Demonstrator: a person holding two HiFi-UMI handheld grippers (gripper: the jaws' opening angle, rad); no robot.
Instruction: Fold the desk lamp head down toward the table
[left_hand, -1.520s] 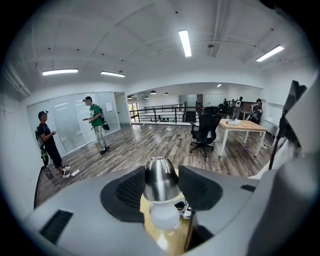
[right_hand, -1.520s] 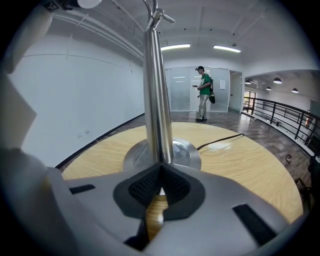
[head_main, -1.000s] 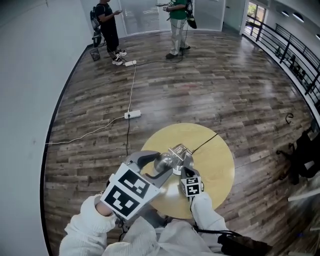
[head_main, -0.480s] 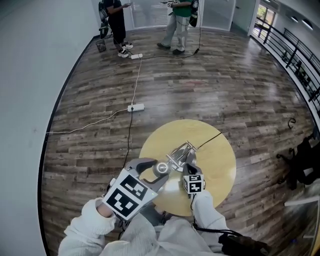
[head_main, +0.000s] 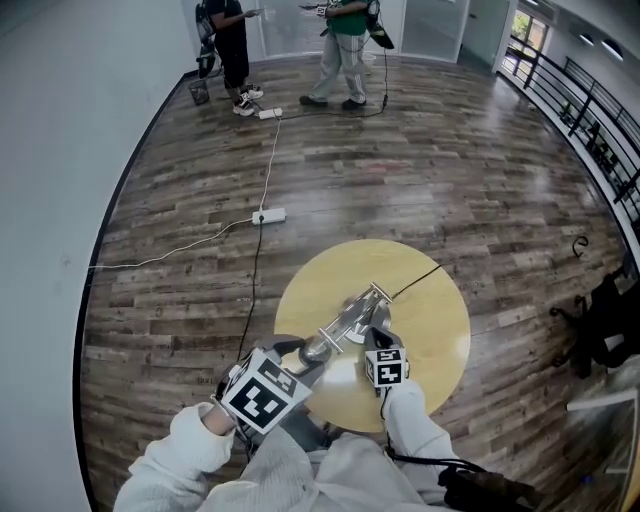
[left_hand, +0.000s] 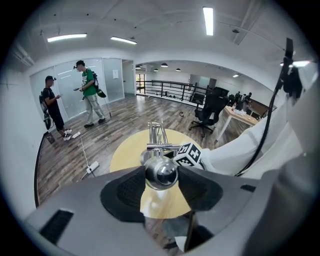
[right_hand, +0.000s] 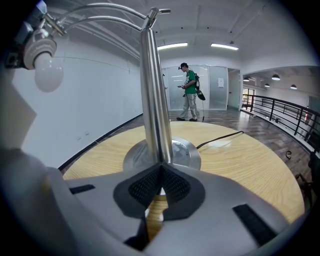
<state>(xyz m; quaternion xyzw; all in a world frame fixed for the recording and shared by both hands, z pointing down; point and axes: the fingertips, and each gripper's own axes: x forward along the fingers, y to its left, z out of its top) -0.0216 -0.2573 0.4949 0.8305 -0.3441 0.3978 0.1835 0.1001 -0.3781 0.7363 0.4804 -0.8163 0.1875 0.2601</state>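
Power strip (head_main: 268, 215) on wood floor (head_main: 450, 170); person in black (head_main: 225, 45), person in green (head_main: 343, 50) beyond; railing (head_main: 585, 115) right.

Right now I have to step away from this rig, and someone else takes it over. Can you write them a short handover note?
Left gripper: shut on the chrome round lamp head.
Right gripper: shut on the upright steel pole, just above the round metal base on the round yellow wooden table.
Done: both grips are set.
Left: the white bulb sits high above the tabletop. Press the head down toward the table, probably while holding the pole steady.
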